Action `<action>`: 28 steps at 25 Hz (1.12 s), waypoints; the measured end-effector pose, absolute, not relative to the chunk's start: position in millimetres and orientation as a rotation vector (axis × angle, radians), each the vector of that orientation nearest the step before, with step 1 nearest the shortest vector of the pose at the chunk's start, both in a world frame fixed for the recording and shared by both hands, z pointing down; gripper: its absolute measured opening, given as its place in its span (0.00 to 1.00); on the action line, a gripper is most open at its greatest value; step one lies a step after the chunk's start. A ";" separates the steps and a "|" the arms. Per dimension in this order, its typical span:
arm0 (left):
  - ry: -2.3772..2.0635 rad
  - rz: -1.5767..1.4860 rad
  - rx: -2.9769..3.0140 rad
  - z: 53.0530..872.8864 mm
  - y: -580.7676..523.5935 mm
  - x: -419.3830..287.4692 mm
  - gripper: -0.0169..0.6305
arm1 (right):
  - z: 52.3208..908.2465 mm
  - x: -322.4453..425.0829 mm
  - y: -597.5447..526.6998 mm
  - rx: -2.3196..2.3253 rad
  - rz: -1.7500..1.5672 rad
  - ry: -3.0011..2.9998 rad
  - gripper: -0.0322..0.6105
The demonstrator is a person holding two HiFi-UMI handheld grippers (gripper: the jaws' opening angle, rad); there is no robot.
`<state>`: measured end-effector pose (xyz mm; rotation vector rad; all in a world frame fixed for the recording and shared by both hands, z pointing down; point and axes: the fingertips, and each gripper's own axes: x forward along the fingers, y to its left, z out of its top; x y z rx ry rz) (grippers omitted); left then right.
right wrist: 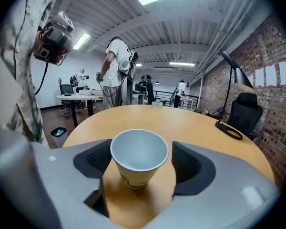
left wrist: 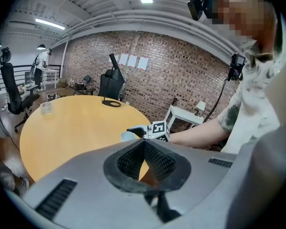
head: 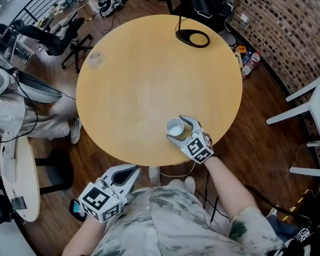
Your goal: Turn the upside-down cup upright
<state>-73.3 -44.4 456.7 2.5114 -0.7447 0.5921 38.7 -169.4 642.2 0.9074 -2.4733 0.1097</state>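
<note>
A white paper cup [head: 175,127] stands upright, mouth up, near the front edge of the round wooden table [head: 149,63]. My right gripper [head: 180,130] is open around it, one finger on each side. In the right gripper view the cup [right wrist: 139,157] sits between the dark pads [right wrist: 190,162] with a gap on both sides. My left gripper [head: 129,172] is off the table, low by the person's lap, its pads together with nothing in them. The left gripper view looks over its own jaws [left wrist: 144,159] to the cup [left wrist: 127,136] and the right gripper [left wrist: 155,130].
A black lamp base [head: 192,38] sits at the table's far edge. A small clear object [head: 96,59] lies at the far left. A white chair [head: 314,111] stands to the right, an office chair [head: 58,36] and a small side table [head: 16,175] to the left.
</note>
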 end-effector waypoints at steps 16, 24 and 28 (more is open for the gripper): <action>-0.799 0.504 2.547 443.4 41.4 17.9 0.03 | 544.9 92.7 -5.9 0.769 0.166 -2.502 0.68; -0.716 0.495 2.580 446.6 122.6 33.2 0.03 | 519.2 108.6 108.7 0.878 0.272 -2.520 0.68; -0.704 0.473 2.634 432.9 165.2 16.7 0.03 | 496.0 101.8 164.6 0.950 0.293 -2.525 0.68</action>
